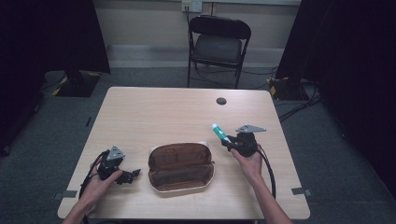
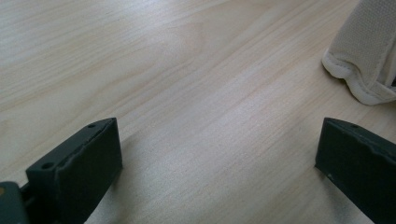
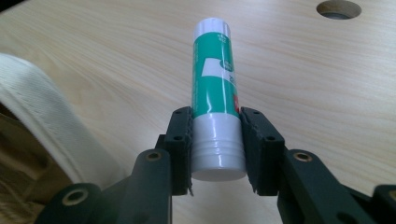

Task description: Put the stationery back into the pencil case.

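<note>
Fingers (image 3: 180, 140) of right gripper (image 3: 215, 149) clamped on glue stick (image 3: 215, 88), left gripper (image 2: 215, 158) fingers wide, beside pouch (image 1: 181, 165)

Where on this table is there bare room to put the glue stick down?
The far half of the table is bare, between the pouch and the round hole. The near edge below the pouch is bare too. Crowded: beside the pouch, where the left claw and right claw sit.

The left gripper (image 2: 219, 158) hovers low over the pale wooden table (image 2: 187, 84) with its two black jaws spread wide apart, a cream fabric pouch corner (image 2: 364, 60) lying ahead to its right.
</note>
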`<action>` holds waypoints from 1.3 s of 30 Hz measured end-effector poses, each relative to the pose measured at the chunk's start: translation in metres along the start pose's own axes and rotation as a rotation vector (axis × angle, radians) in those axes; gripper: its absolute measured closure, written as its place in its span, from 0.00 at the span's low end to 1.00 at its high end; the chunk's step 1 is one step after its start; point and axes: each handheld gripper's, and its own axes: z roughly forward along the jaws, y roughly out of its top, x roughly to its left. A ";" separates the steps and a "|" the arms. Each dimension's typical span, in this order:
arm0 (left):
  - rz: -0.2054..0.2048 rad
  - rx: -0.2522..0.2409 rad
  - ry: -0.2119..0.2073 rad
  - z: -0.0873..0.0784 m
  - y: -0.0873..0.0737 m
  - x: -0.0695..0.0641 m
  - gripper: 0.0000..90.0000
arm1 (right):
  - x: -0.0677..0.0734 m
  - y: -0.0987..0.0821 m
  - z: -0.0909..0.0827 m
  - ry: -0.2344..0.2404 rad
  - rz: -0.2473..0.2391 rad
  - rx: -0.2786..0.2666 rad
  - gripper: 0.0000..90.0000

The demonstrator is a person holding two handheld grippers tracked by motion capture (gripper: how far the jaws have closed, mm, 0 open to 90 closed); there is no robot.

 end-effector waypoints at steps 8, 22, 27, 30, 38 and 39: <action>0.000 0.000 -0.001 0.000 0.000 0.000 0.00 | 0.011 0.019 -0.019 0.040 -0.030 -0.062 0.73; 0.000 0.000 0.000 0.000 0.000 0.000 0.00 | 0.055 0.051 -0.050 0.138 -0.140 -0.156 0.73; 0.000 0.000 0.000 0.000 0.000 0.000 0.00 | 0.077 0.057 -0.053 0.189 -0.185 -0.167 0.73; 0.000 0.000 0.000 0.000 0.000 0.000 0.00 | 0.093 0.059 -0.053 0.223 -0.214 -0.163 0.73; 0.000 0.000 0.000 0.000 0.000 0.000 0.00 | 0.124 0.059 -0.048 0.306 -0.276 -0.138 0.73; 0.000 0.000 0.000 0.000 0.000 0.000 0.00 | 0.127 0.058 -0.045 0.311 -0.283 -0.129 0.73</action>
